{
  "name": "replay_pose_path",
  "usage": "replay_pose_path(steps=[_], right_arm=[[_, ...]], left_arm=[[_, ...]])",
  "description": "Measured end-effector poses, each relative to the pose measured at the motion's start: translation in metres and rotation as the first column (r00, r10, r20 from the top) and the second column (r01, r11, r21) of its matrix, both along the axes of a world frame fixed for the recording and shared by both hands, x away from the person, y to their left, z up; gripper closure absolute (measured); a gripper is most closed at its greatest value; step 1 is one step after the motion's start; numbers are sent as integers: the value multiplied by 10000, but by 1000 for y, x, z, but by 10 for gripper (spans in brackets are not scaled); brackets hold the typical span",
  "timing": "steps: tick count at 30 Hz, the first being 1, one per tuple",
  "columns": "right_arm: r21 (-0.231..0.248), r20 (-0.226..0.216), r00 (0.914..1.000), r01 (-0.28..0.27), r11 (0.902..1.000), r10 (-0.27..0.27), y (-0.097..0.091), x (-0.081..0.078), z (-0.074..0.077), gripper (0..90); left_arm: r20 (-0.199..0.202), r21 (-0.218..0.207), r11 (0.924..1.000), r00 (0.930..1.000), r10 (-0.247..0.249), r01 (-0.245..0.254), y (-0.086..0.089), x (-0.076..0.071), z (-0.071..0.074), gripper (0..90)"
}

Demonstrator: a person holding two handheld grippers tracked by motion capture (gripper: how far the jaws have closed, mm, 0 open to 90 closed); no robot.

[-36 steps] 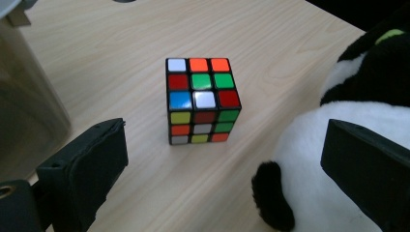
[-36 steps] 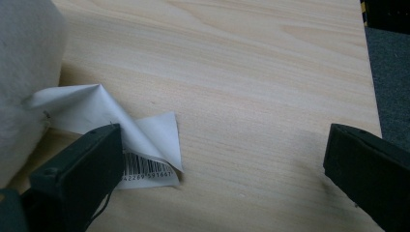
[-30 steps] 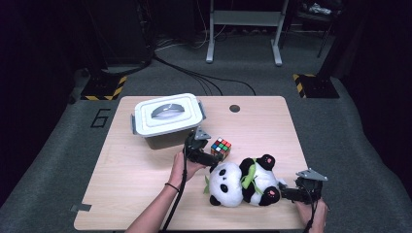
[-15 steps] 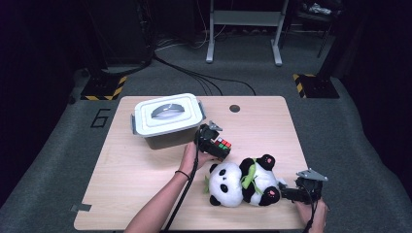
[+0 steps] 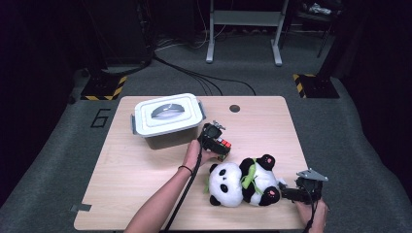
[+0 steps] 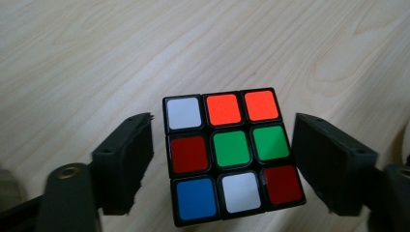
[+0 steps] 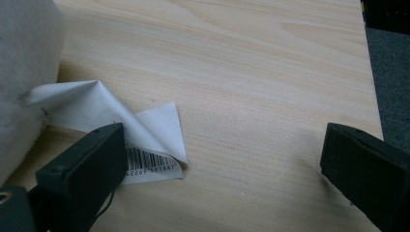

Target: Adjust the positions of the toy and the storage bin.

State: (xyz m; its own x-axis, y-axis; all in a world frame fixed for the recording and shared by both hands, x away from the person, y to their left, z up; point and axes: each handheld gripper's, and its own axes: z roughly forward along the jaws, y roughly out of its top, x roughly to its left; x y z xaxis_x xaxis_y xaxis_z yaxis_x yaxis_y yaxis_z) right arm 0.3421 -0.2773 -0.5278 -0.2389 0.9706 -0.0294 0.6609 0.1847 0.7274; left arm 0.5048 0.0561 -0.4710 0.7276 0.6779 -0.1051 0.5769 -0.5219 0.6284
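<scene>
A scrambled puzzle cube [image 6: 232, 154] lies on the wooden table, its top face showing white, orange, red, green and blue squares. My left gripper [image 6: 222, 164] is open around it, one jaw on each side with a small gap to each. In the high view, the cube [image 5: 224, 147] sits mid-table under the left gripper [image 5: 216, 141]. A plush panda [image 5: 243, 182] lies on its side near the front edge. My right gripper [image 5: 289, 192] is open beside the panda's foot. Its own view shows white plush [image 7: 21, 72] and a white barcode tag [image 7: 145, 145] by one jaw.
A white-lidded storage box [image 5: 167, 119] with grey latches stands at the back left of the table [image 5: 126, 184]. A dark round hole [image 5: 234, 108] marks the back edge. The table's right edge [image 7: 370, 92] runs close to the right gripper, with grey carpet beyond.
The left gripper has moved away from the panda and forward to the cube, and its jaws now flank the cube. The right gripper and the panda have stayed put.
</scene>
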Motion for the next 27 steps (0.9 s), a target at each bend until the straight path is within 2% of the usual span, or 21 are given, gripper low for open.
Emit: replay_pose_path(steps=[1,3,14,21,24,27], right_arm=[[6,-3,10000,0,10000,1,0,0,0,20],[11,3,10000,1,10000,-1,0,0,0,21],[33,5,10000,-1,10000,1,0,0,0,25],[48,-37,10000,-19,10000,19,-1,0,0,27],[55,-48,10000,-19,10000,19,-1,0,0,27],[57,-44,10000,-23,10000,24,-1,0,0,28]], left_arm=[[-31,-16,10000,10000,-31,31,0,0,-1,298],[-11,111,9999,9999,-114,114,1,-1,-2,317],[258,404,9978,9983,-528,517,2,-2,-3,328],[91,354,9976,9982,-592,588,2,1,-5,321],[32,611,9957,9975,-701,697,1,2,-10,319],[145,629,9951,9969,-768,757,3,1,-12,326]])
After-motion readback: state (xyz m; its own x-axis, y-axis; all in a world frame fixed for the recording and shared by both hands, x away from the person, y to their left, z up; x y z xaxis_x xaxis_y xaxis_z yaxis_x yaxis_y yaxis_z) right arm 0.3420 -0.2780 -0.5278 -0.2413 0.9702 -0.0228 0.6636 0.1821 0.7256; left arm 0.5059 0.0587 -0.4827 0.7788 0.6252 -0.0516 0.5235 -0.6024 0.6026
